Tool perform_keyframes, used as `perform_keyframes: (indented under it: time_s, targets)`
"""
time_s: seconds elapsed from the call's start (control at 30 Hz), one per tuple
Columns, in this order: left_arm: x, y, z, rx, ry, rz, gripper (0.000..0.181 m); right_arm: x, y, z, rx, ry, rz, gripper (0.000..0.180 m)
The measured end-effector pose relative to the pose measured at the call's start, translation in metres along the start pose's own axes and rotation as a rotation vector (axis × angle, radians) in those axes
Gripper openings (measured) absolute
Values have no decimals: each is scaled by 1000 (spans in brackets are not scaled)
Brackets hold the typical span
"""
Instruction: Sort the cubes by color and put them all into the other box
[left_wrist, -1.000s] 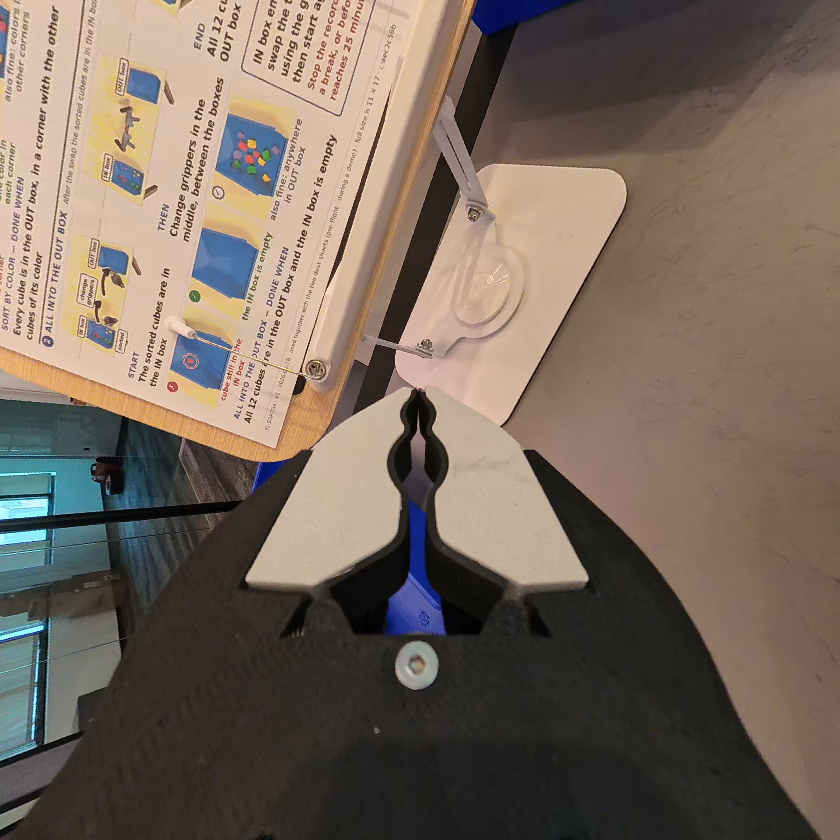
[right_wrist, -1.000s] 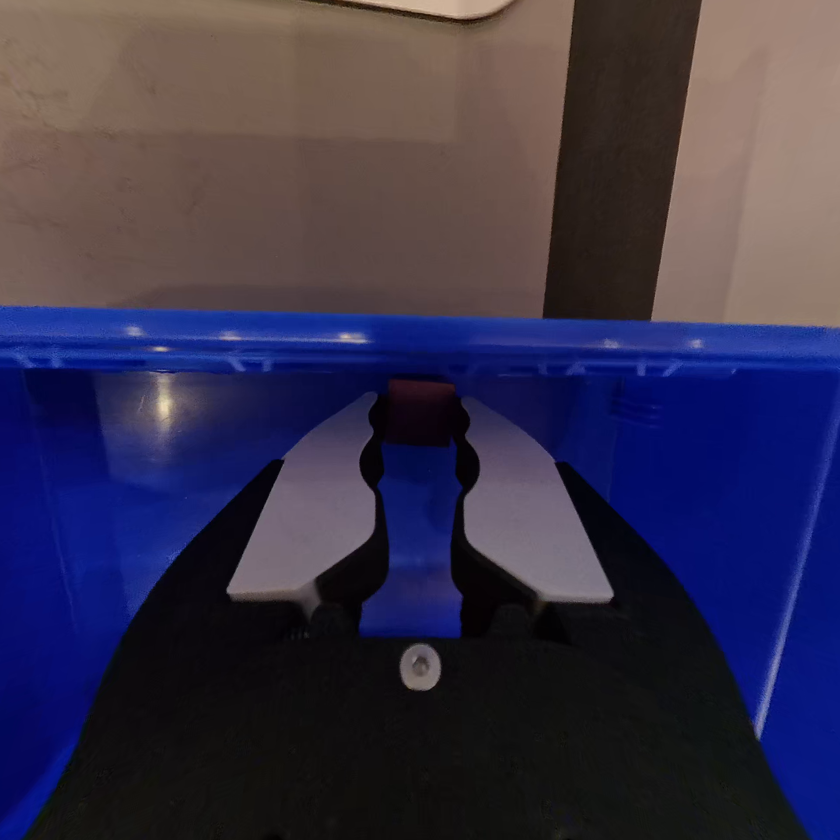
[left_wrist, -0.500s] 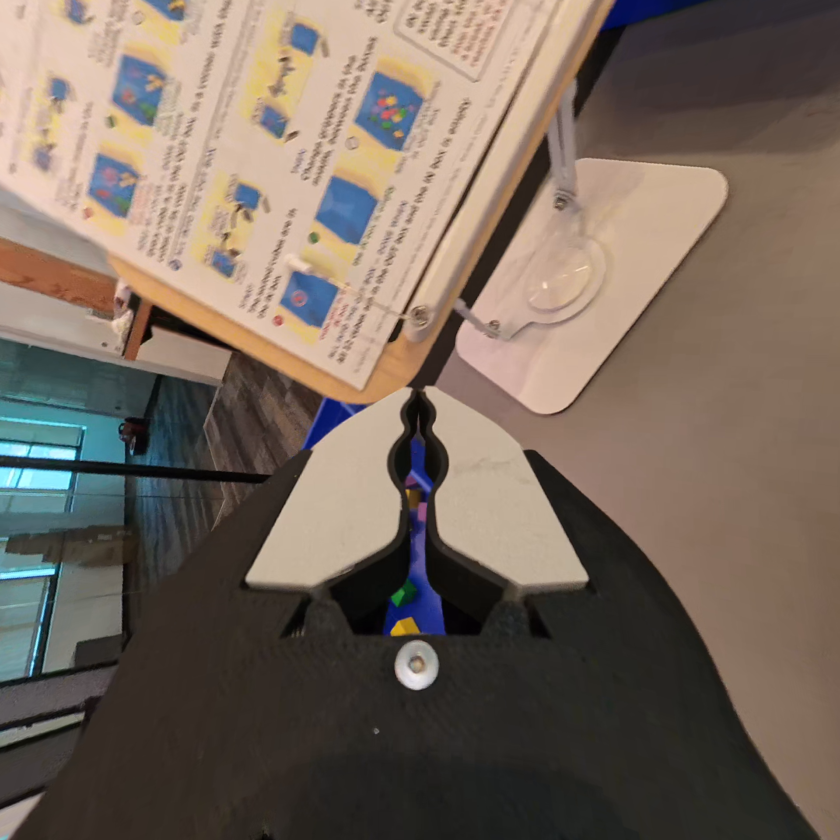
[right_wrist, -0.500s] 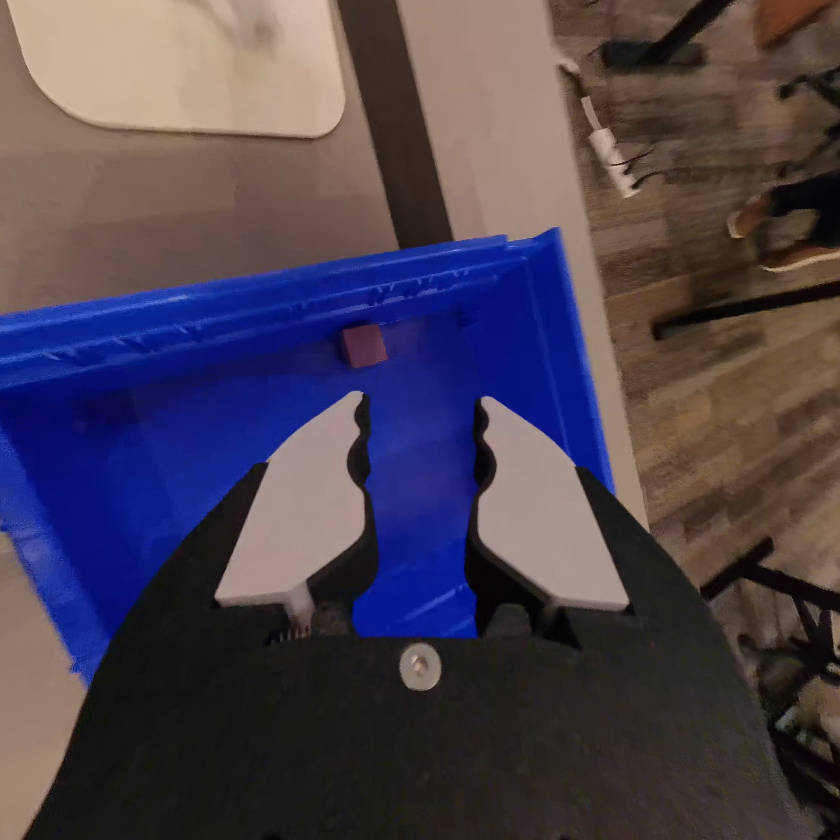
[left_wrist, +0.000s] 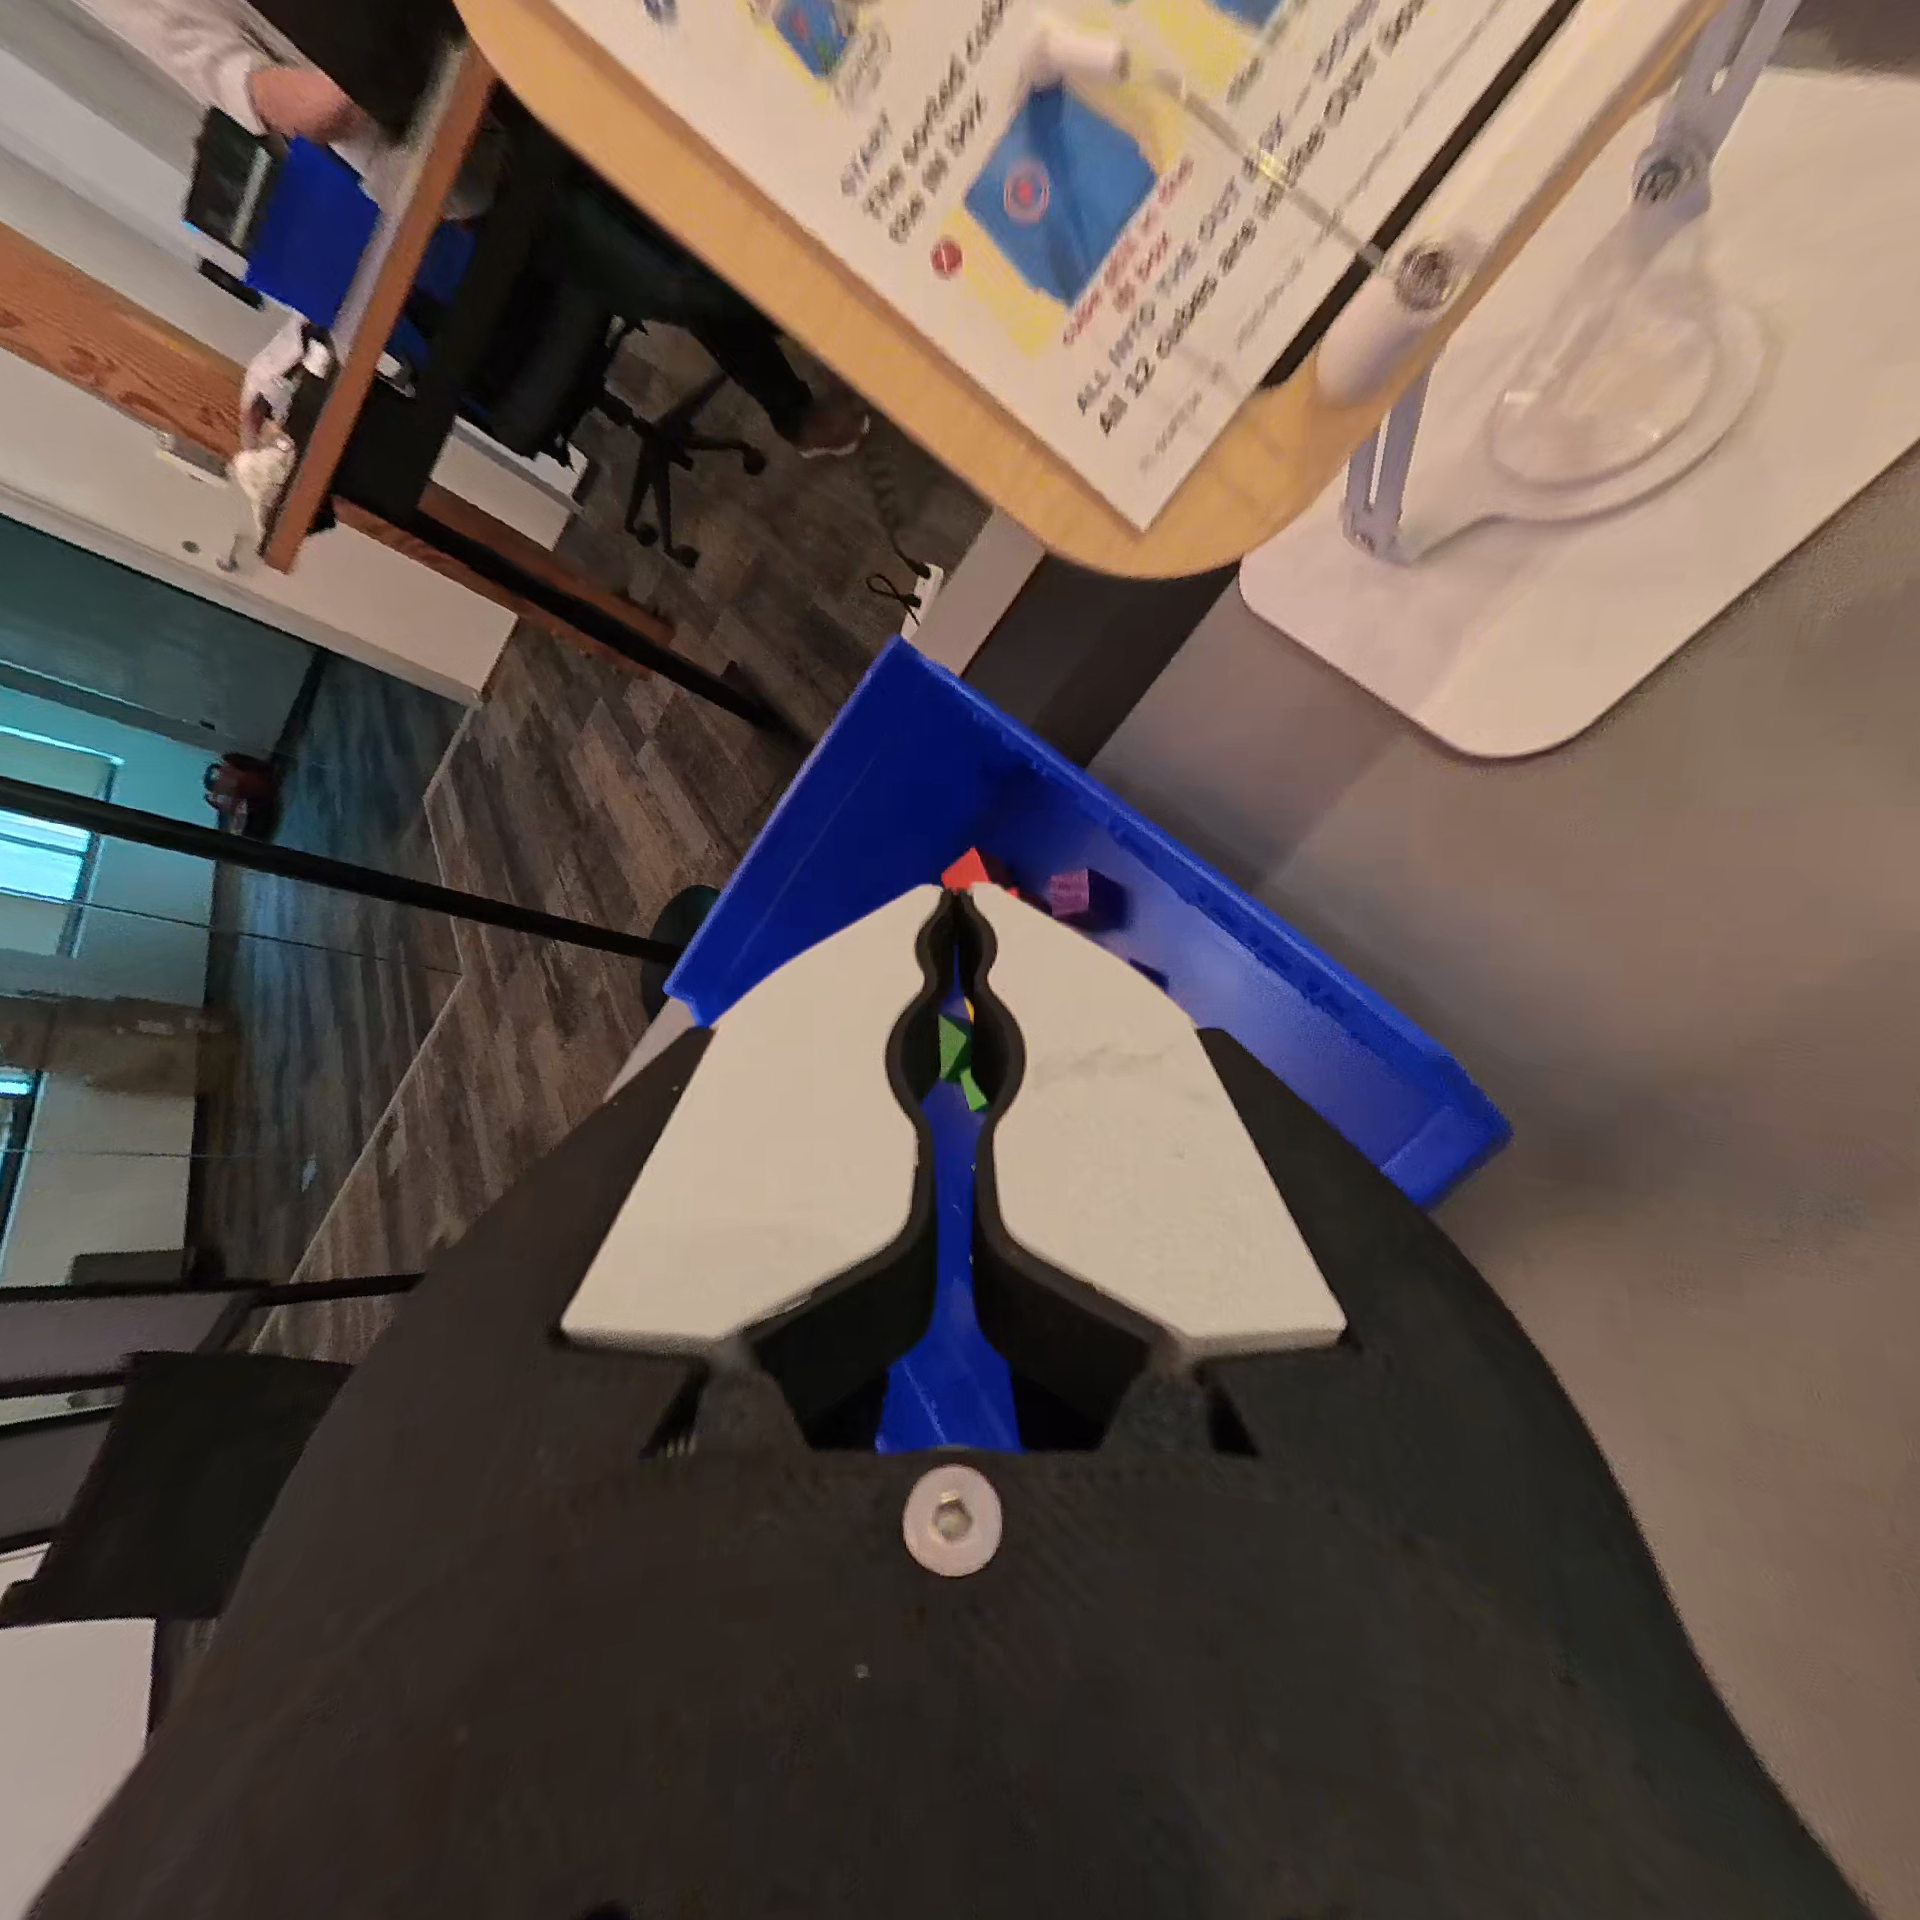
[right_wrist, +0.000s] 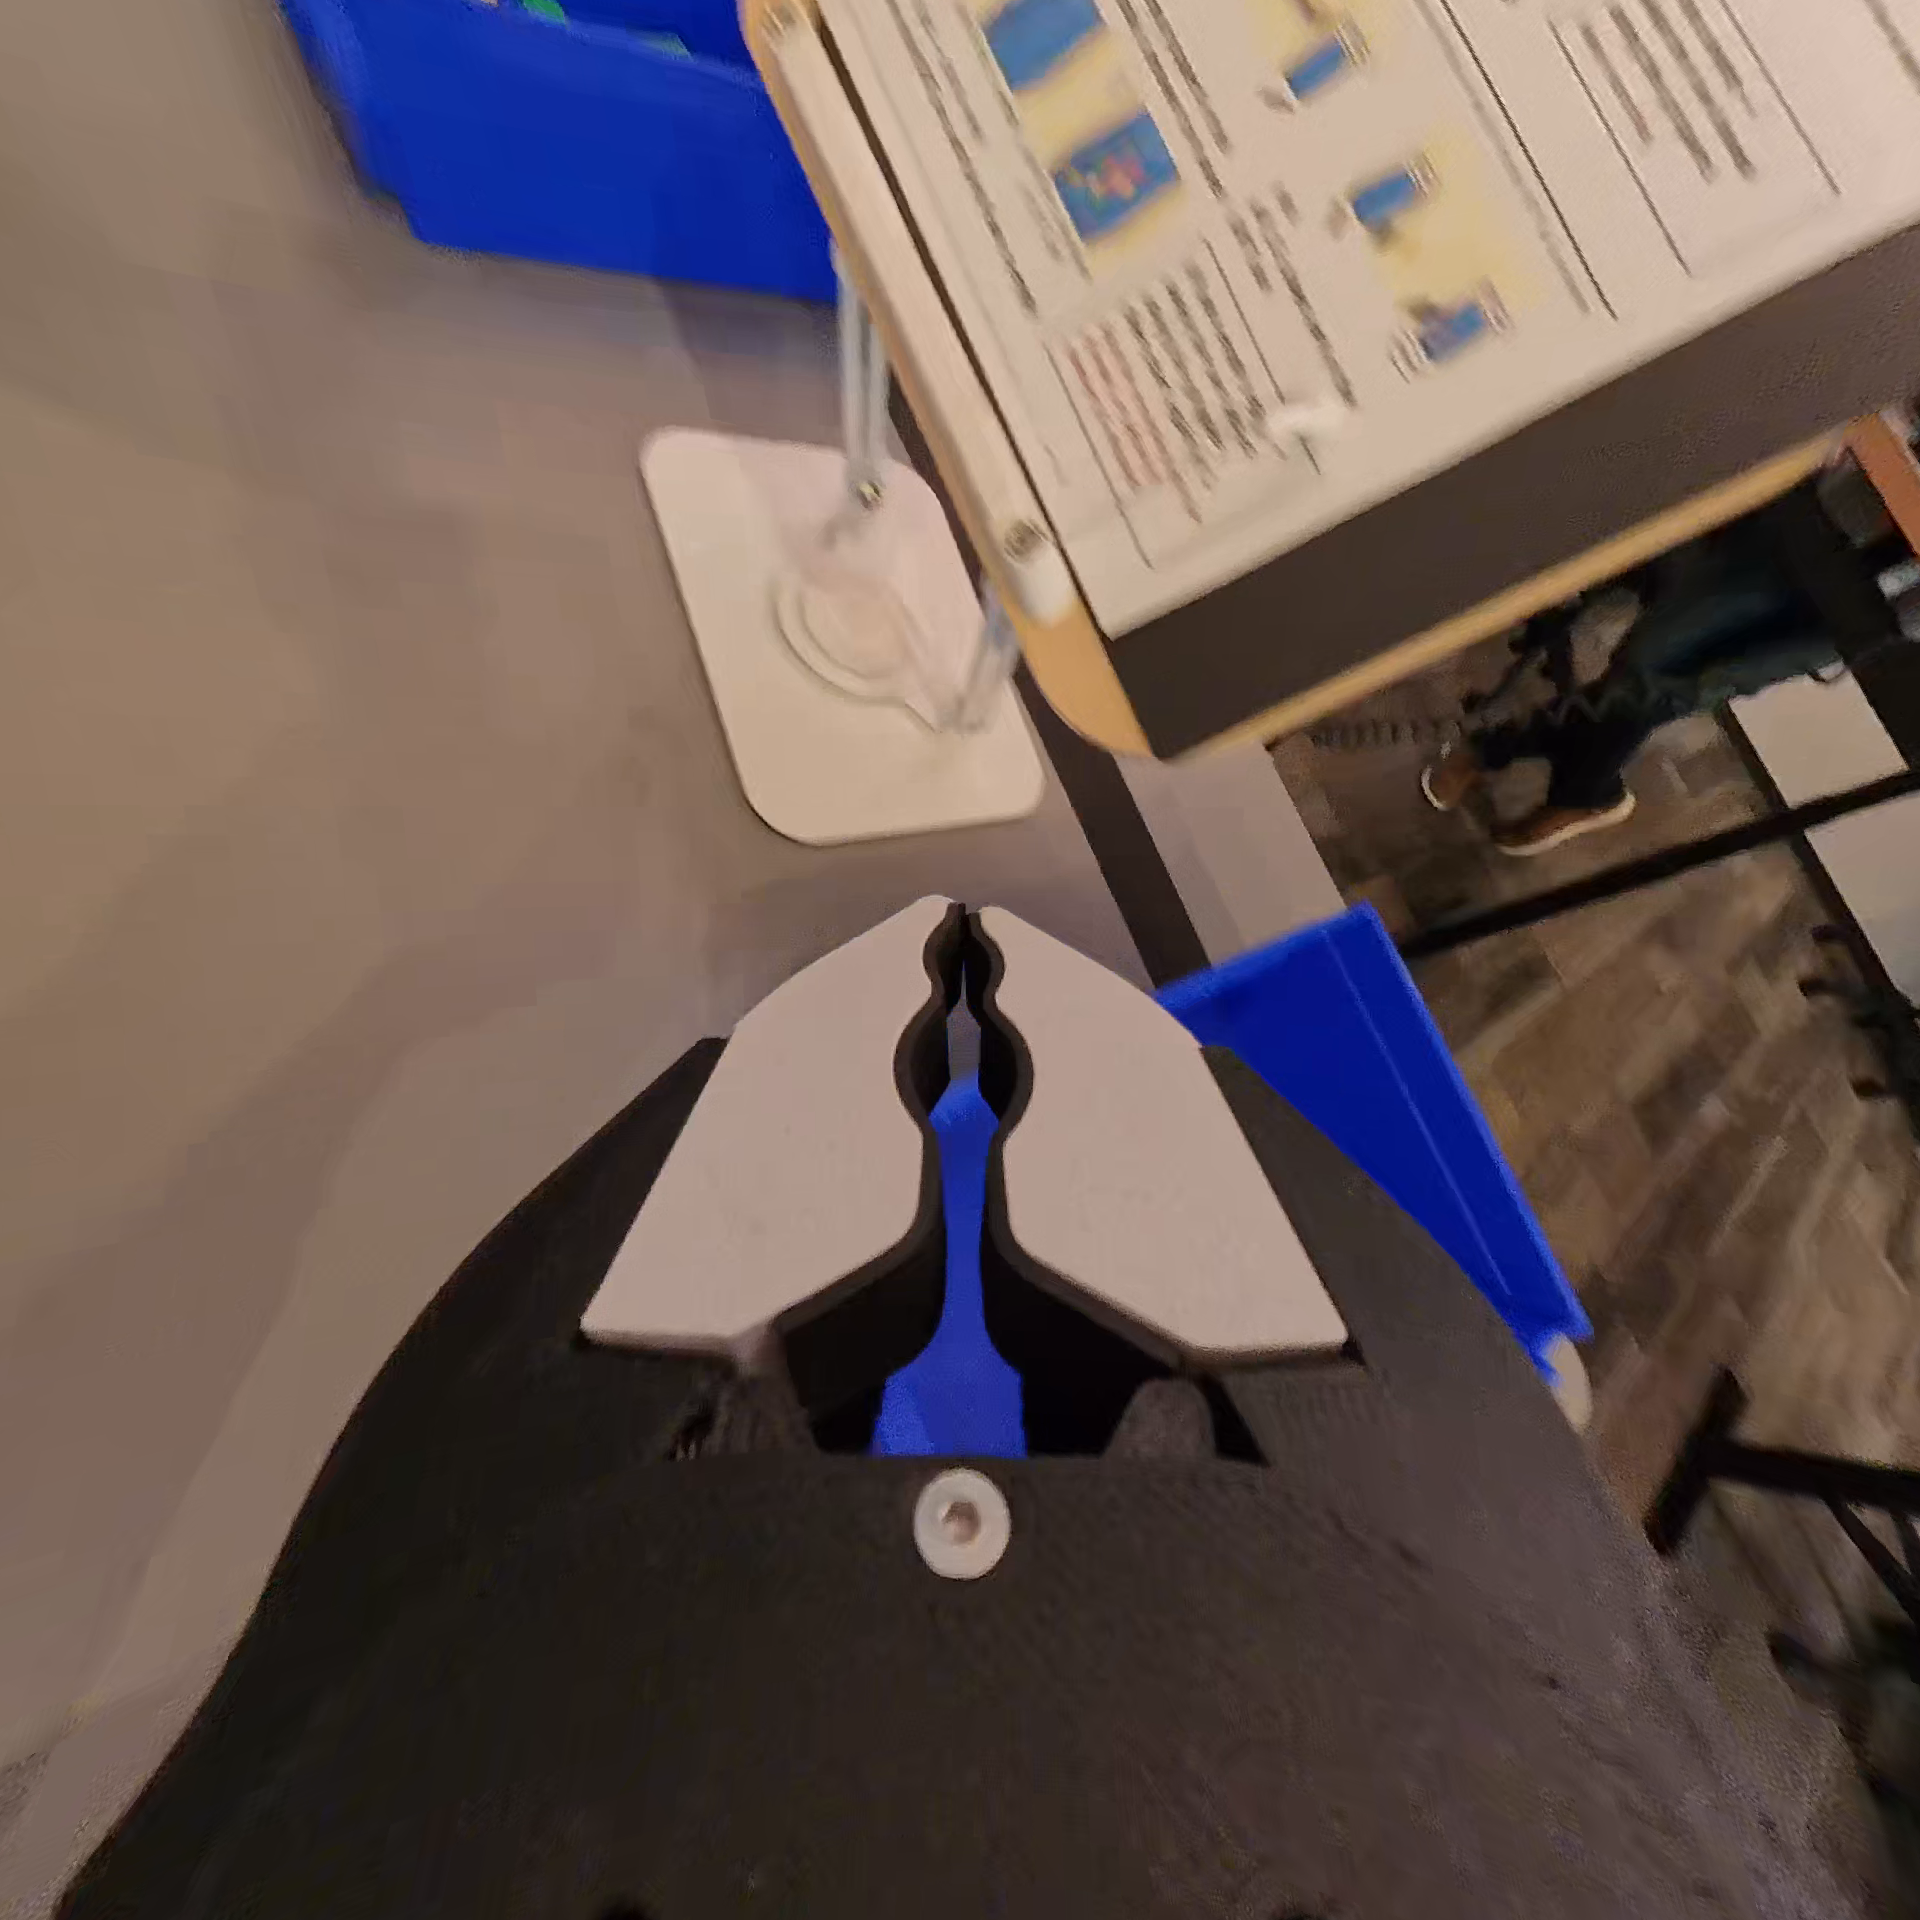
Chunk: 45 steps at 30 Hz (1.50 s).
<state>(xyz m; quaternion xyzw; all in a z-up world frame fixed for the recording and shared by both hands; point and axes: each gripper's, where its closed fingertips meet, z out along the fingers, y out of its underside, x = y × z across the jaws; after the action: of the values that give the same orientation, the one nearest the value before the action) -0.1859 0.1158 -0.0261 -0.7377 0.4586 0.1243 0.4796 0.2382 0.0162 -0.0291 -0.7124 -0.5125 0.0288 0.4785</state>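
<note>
both claws closed and empty, left claw (left_wrist: 957, 914) over blue box (left_wrist: 1299, 997), right claw (right_wrist: 961, 920) over another

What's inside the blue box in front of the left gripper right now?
In the blue box a red cube, a purple cube and green cubes show. The shut left gripper covers most of the box floor, so the full count is hidden.

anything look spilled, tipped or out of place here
Nothing stands out. The cubes in view, a red cube, a purple cube and a green cube, all lie inside the blue box, none on the table. Both boxes sit flat, and the instruction board is on its stand.
</note>
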Motion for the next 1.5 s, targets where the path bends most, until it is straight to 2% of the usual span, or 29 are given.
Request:
perform_keyframes:
  time_s: [0.03,0.17,0.33,0.53,0.7,1.1,1.27,1.33,1.5]
  targets:
    - [2,6,5,-16,20,-1,0,-15,-9,7,26,-18,-1,0]
    - [8,28,28,-46,91,-13,0,-69,-39,39,97,-113,-12,0]
    - [23,54,61,-101,205,-27,0,-115,-48,77,122,-218,18,0]
    - [47,89,114,-213,335,-43,27,-149,-36,106,94,-324,18,0]
    - [55,118,136,-299,399,-84,42,-155,-32,111,93,-351,16,0]
    - [67,136,161,-375,457,-86,42,-164,-30,113,96,-389,3,0]
    - [73,134,164,-365,494,-87,34,-166,-31,113,96,-392,-1,0]
    - [76,133,164,-366,515,-91,24,-166,-31,113,99,-390,-3,0]
    - [70,135,164,-371,487,-88,23,-165,-33,113,106,-385,-1,0]
